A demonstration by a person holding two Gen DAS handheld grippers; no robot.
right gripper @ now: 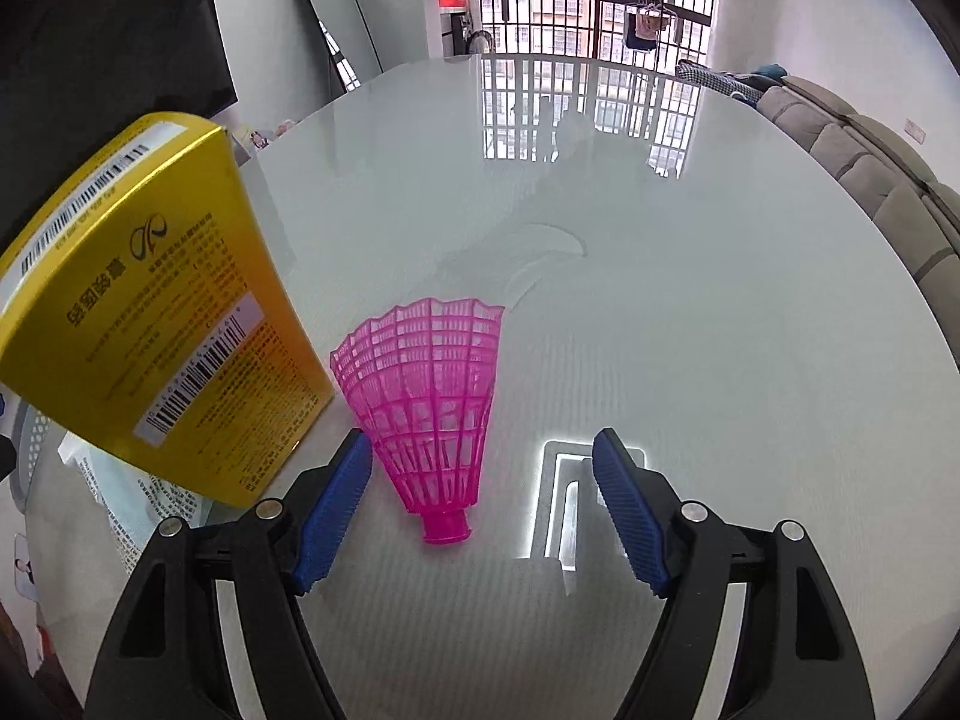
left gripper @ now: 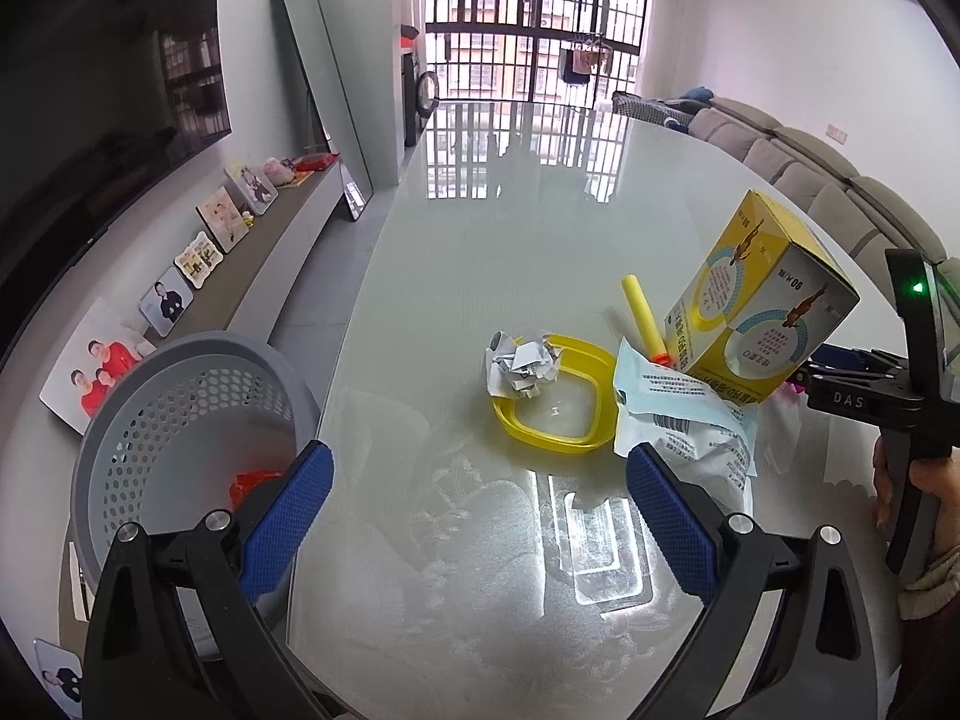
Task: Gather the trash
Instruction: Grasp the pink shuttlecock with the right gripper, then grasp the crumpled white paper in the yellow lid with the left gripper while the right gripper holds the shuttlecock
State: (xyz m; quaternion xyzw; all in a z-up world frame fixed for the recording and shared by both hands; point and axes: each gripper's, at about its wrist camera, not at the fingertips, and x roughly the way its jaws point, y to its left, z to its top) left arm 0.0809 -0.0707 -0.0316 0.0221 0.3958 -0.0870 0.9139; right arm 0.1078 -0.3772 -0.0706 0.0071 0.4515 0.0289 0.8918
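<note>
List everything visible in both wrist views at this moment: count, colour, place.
Glossy oval table: 1, pale grey.
Perforated plastic basket: 1, grey, beside table's left edge.
Crumpled paper ball: 1, white, on the yellow lid.
Square plastic lid: 1, yellow, mid-table.
Foam tube: 1, yellow, orange tip.
Printed plastic pouch: 1, white-blue, under the box.
Tilted cardboard box: 1, yellow.
Plastic shuttlecock skirt: 1, pink, between right fingers.
Left gripper: open.
Right gripper: open.

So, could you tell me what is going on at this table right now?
A person is clearing trash with two handheld grippers. The right gripper is open around a pink shuttlecock lying beside a yellow box. The left gripper is open and empty next to the grey basket; crumpled paper remains on the table.
</note>
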